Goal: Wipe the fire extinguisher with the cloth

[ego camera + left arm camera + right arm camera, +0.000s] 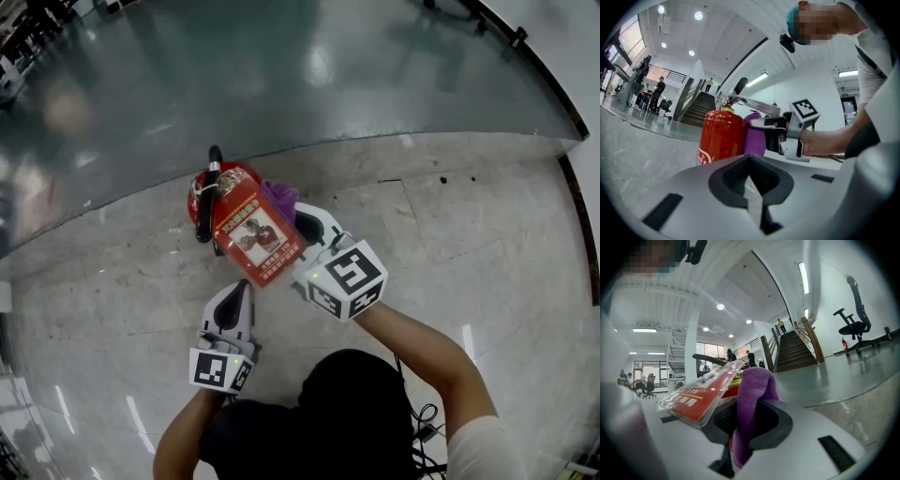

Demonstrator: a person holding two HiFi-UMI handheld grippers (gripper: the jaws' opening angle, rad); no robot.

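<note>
A red fire extinguisher [217, 191] stands upright on the floor, with a black handle and a red laminated tag [256, 234] hanging from it. My right gripper [302, 225] is shut on a purple cloth [279, 199] and holds it against the extinguisher's right side. In the right gripper view the cloth [752, 404] bulges out of the jaws beside the tag [701, 392]. My left gripper [241, 291] is shut and holds nothing, a little nearer to me than the extinguisher. The left gripper view shows the extinguisher [723, 136], the cloth [754, 136] and the right gripper [780, 133] ahead.
The pale stone floor [450, 216] meets a glossy dark green floor [309, 75] just beyond the extinguisher. A black cable [422, 422] lies by the person's right side. Stairs [797, 350] and an office chair [853, 326] stand far off.
</note>
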